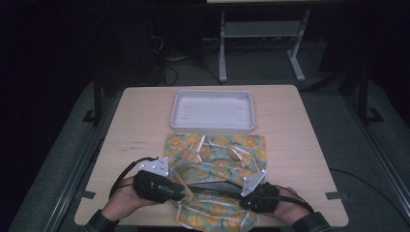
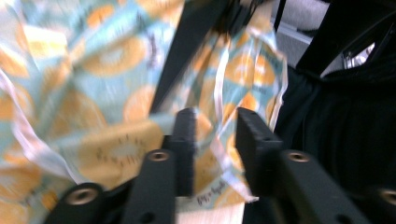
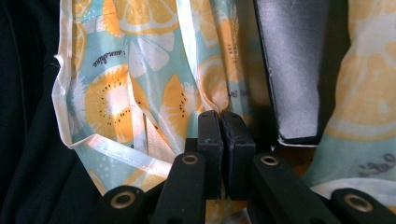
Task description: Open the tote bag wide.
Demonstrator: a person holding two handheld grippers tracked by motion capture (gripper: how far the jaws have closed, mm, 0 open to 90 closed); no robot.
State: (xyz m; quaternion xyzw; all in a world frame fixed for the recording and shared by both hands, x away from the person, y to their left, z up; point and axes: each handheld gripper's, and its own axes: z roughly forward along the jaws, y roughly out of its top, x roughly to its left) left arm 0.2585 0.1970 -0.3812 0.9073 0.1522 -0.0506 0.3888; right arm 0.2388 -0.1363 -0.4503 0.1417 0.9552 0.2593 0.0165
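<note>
Citrus-print cloth (image 1: 217, 159) spread at the near edge of the table (image 1: 140, 121), both my claws on its near part.

My right gripper (image 3: 226, 122) is clamped tight on a fold of the cloth, with a dark flat panel (image 3: 294, 70) just beside it. My left gripper (image 2: 215, 126) stands part open, cloth between the jaws, pads not pressing. 1 white tray (image 1: 213, 110) sits beyond the cloth, just past its far edge. Nothing blocks either claw.

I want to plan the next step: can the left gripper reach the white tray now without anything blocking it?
Probably yes. The left gripper has open jaws, and bare table lies between it and the white tray. The fruit-print cloth beside that path seems low.
</note>
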